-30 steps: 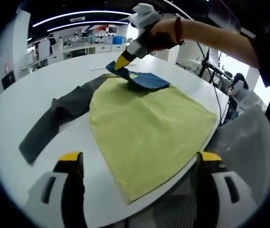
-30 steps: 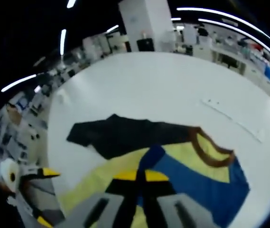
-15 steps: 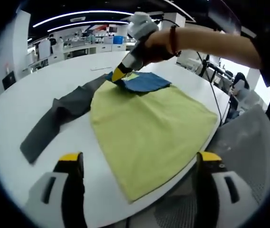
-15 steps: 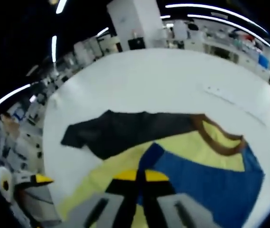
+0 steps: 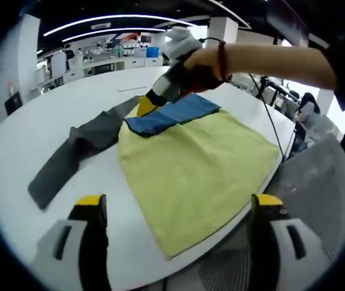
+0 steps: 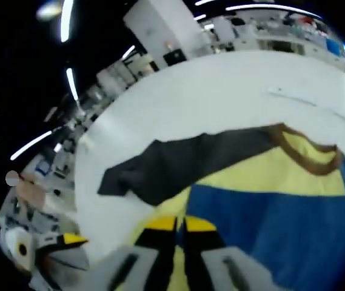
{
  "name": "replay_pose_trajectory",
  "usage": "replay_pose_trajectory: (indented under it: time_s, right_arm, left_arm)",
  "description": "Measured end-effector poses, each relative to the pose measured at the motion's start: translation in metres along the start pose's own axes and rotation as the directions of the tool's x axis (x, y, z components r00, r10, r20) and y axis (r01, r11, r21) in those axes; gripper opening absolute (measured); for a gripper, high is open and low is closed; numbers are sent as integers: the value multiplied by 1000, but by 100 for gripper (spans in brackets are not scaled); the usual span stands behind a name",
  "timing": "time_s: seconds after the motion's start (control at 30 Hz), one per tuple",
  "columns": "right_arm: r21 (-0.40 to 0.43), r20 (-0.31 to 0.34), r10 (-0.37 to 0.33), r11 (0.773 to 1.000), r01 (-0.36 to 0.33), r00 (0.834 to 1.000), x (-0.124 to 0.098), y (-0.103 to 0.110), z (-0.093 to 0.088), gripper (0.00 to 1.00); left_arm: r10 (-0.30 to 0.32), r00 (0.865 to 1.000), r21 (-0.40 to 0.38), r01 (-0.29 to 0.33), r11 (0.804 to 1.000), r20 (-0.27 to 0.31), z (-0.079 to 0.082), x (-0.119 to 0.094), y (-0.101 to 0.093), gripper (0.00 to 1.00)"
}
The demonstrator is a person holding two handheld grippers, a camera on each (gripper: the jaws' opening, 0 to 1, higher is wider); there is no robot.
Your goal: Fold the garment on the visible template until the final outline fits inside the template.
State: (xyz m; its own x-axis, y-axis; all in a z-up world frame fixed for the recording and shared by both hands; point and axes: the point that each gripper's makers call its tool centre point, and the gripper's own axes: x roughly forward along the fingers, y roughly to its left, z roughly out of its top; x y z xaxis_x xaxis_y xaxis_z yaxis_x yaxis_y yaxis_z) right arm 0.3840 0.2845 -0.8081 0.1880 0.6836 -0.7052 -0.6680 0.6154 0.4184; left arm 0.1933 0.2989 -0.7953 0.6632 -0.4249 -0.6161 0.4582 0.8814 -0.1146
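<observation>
On the white table (image 5: 14, 139) in the left gripper view, the garment (image 5: 190, 163) lies spread, its yellow body reaching toward the near edge and a dark grey sleeve (image 5: 69, 157) trailing off to the left. Your right gripper (image 5: 143, 109) is at the far end, pinching the blue part (image 5: 172, 115) and carrying it over the yellow. Your left gripper (image 5: 175, 206) hangs above the near table edge with jaws wide and nothing between them. I cannot make out a template outline here, so judge the fit with care.

In the right gripper view, your right gripper (image 6: 175, 223) has its yellow tips pressed together on the cloth where blue (image 6: 281, 224) meets yellow. The brown-trimmed neckline (image 6: 308, 151) lies to the right, and the dark sleeve (image 6: 178, 167) stretches away left, flat on the table.

The likely trouble: you hold the fold at one point, so the far corner of the blue panel may lag and crease crookedly. With your left jaws idle, nothing pins the body, and a hard pull could drag the whole garment across the table.
</observation>
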Motion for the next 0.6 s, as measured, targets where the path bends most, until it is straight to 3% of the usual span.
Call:
replay_pose_trajectory:
  time_s: [0.17, 0.27, 0.37, 0.5, 0.6]
  right_arm:
    - [-14, -14, -18, 1000, 18, 1000, -2, -5, -3, 1]
    - [-25, -8, -28, 999, 27, 1000, -3, -7, -3, 9]
    - [-61, -2, -52, 997, 52, 999, -5, -11, -4, 26]
    - [-102, 10, -87, 991, 87, 996, -7, -17, -4, 57]
    - [-124, 21, -104, 987, 106, 994, -12, -23, -6, 71]
  left_arm:
    - [2, 1000, -2, -2, 1000, 5, 1, 0, 0, 96]
    - [4, 1000, -3, -4, 1000, 5, 1, -1, 0, 97]
    - [6, 1000, -4, -6, 1000, 9, 2, -1, 0, 97]
    - [11, 1000, -7, -10, 1000, 10, 3, -1, 1, 98]
    - [12, 1000, -4, -12, 1000, 8, 2, -1, 1, 99]
